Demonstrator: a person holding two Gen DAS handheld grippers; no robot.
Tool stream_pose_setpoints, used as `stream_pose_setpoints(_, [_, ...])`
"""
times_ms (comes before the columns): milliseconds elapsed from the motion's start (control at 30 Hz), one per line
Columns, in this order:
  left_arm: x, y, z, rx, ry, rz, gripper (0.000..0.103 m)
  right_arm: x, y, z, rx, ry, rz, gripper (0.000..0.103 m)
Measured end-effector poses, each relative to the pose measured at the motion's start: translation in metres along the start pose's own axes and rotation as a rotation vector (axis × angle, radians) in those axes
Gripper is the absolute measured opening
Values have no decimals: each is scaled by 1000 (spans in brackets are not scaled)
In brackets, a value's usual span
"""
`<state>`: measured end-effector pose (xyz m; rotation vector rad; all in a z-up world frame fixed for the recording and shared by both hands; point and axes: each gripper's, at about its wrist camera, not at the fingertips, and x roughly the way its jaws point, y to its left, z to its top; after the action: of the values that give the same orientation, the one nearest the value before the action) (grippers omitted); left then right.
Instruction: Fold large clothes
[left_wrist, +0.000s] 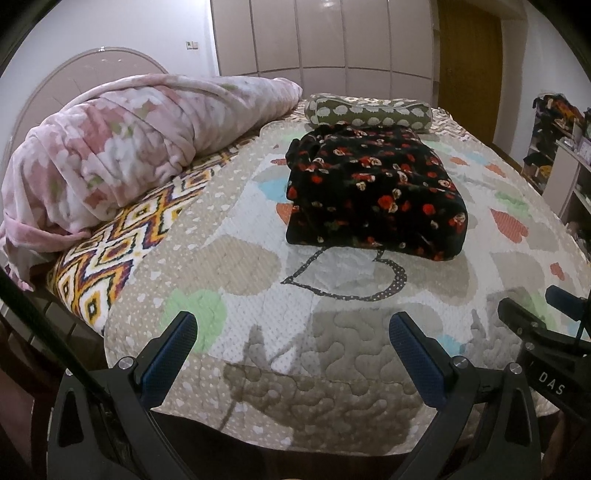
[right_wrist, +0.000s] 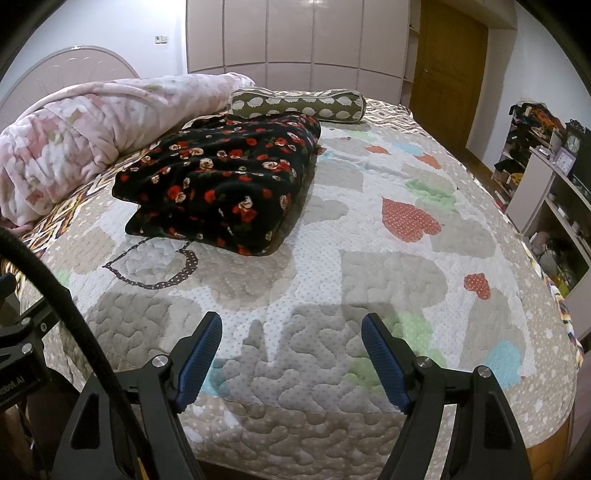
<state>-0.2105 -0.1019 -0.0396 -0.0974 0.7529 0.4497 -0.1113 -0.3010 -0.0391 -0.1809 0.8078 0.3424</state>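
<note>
A black garment with red and cream flowers (left_wrist: 373, 192) lies folded into a thick rectangle in the middle of the bed (left_wrist: 240, 258). The right wrist view shows the same folded garment (right_wrist: 221, 184) left of centre. My left gripper (left_wrist: 293, 325) hangs open over the near edge of the quilt, well short of the garment, with nothing between its blue pads. My right gripper (right_wrist: 291, 325) is open too, over the quilt's near edge and to the right of the garment, holding nothing. Part of the right gripper (left_wrist: 539, 325) shows at the right edge of the left wrist view.
A rolled pink floral blanket (left_wrist: 122, 147) lies along the bed's left side by the headboard. A green bolster pillow (left_wrist: 365, 114) sits just behind the garment. Shelves with clutter (right_wrist: 546, 184) stand to the right of the bed, and a wardrobe (right_wrist: 295, 37) and a wooden door stand behind.
</note>
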Motion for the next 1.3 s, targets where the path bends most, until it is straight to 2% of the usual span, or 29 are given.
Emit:
stream_pose_setpoints(400, [9, -1, -2, 0, 58, -30, 103, 0, 4, 0, -12, 1, 2, 82])
stream_pose_setpoints(1300, [15, -2, -4, 2, 98, -69, 103, 0, 5, 0, -20, 0, 3, 82])
